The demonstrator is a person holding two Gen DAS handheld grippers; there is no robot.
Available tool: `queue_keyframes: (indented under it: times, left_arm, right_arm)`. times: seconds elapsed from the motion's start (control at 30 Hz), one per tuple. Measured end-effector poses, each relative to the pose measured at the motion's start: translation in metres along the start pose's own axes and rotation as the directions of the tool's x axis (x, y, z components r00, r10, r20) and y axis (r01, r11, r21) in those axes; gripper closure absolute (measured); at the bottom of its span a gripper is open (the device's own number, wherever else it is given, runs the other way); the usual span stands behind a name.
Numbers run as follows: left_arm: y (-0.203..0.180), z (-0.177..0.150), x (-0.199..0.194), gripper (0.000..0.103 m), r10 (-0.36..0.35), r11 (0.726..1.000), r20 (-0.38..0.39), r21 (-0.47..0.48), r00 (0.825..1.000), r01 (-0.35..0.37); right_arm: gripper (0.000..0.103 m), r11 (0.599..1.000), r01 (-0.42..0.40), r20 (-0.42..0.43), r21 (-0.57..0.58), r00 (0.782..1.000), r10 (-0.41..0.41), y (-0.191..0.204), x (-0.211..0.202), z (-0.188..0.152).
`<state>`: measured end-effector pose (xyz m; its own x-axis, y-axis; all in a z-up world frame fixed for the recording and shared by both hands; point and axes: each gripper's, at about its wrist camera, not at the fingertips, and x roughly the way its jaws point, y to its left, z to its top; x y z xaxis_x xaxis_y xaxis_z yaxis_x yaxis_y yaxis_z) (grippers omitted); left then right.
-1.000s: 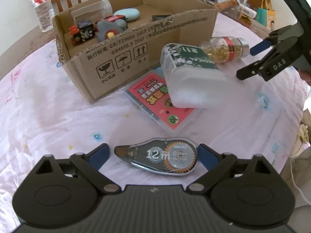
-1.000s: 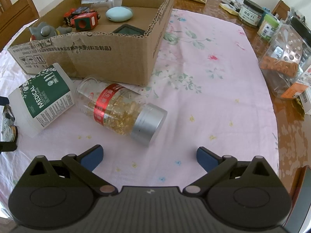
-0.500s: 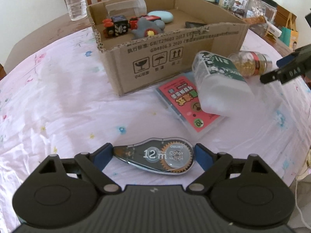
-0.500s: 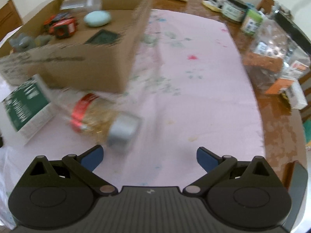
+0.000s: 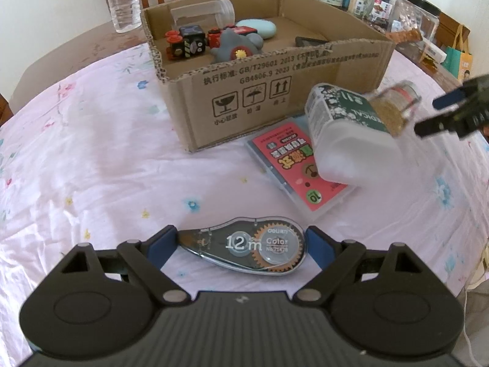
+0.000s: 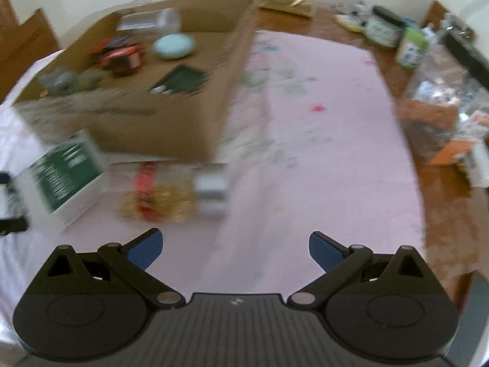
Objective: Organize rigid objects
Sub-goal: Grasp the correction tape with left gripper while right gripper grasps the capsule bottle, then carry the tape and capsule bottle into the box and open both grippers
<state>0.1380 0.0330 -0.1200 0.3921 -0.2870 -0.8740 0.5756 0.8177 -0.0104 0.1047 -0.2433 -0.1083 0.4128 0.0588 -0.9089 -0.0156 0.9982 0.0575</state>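
My left gripper (image 5: pixel 241 244) is shut on a clear correction tape dispenser (image 5: pixel 244 249) marked 12 m and holds it above the pink tablecloth. An open cardboard box (image 5: pixel 275 91) stands ahead with toys, a clear jar and a mint case inside. Beside it lie a white medical bottle with a green label (image 5: pixel 342 134), a jar of golden capsules (image 5: pixel 394 107) and a red card pack (image 5: pixel 299 165). My right gripper (image 6: pixel 235 244) is open and empty, just short of the capsule jar (image 6: pixel 174 195); it also shows at the right edge of the left wrist view (image 5: pixel 452 113).
A water bottle (image 5: pixel 122 0) and wooden chairs stand behind the box. Jars, tins and snack containers (image 6: pixel 428 70) crowd the table's far right. The bare wooden table edge (image 6: pixel 443 214) runs along the right of the cloth.
My left gripper has lifted and pulled back with the tape dispenser, so the box now sits more central. My right gripper has swung right and the capsule jar appears further left; its view is blurred.
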Motion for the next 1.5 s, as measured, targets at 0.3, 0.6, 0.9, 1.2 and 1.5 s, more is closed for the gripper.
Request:
queue_keyframes:
  times: [0.3,0.6,0.9,1.2,1.5]
  left_arm:
    - [0.000,-0.001,-0.001,0.013,0.002,1.000,0.000,-0.001,1.000,-0.002]
    - [0.002,-0.001,-0.001,0.009,-0.023,0.999,-0.019,0.045,1.000,0.024]
    - [-0.001,-0.003,-0.002,0.009,0.007,1.000,-0.019,-0.007,1.000,-0.007]
    - [0.000,-0.002,-0.003,0.014,0.011,1.000,-0.016,-0.021,1.000,-0.012]
    - [0.000,0.005,-0.005,0.014,0.014,1.000,-0.040,-0.012,0.999,-0.014]
  right_arm:
    - [0.000,0.996,0.039,0.035,-0.076,0.999,-0.037,0.047,0.019,-0.001]
    - [0.000,0.998,0.059,0.059,-0.025,0.997,-0.058,0.044,0.025,0.010]
    - [0.000,0.994,0.098,0.070,0.056,0.992,-0.102,0.045,0.024,0.016]
    - [0.006,0.992,0.124,0.069,0.029,0.990,-0.126,0.053,0.025,0.026]
    - [0.007,0.994,0.110,0.043,-0.008,0.993,-0.110,0.052,0.021,0.030]
